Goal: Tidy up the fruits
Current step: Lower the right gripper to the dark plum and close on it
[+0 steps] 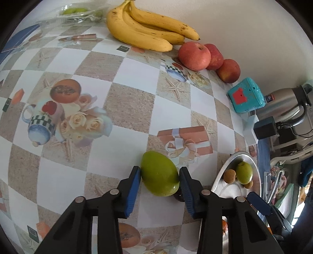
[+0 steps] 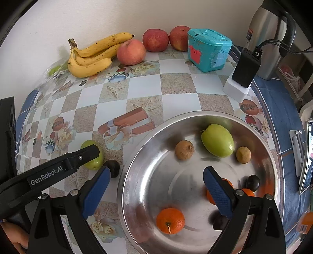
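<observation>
My left gripper [image 1: 159, 172] is shut on a green fruit [image 1: 159, 176] that rests on the patterned tablecloth; both blue pads [image 1: 135, 181] touch its sides. It also shows in the right wrist view [image 2: 93, 156], with a dark plum [image 2: 113, 167] beside it. My right gripper [image 2: 156, 181] is open and empty above the steel bowl [image 2: 137, 156]. The bowl holds a green fruit [image 2: 218, 140], two brown longans [image 2: 184, 150], several mandarins [image 2: 170, 220] and dark plums [image 2: 252, 182].
Bananas [image 2: 92, 56] and three red apples [image 2: 131, 51] lie by the back wall. A teal toy box [image 2: 208, 49], a black charger on a white block [image 2: 245, 67] and a steel thermos [image 2: 270, 39] stand at the back right. A plastic bag with green fruit [image 1: 78, 12] lies at the far left.
</observation>
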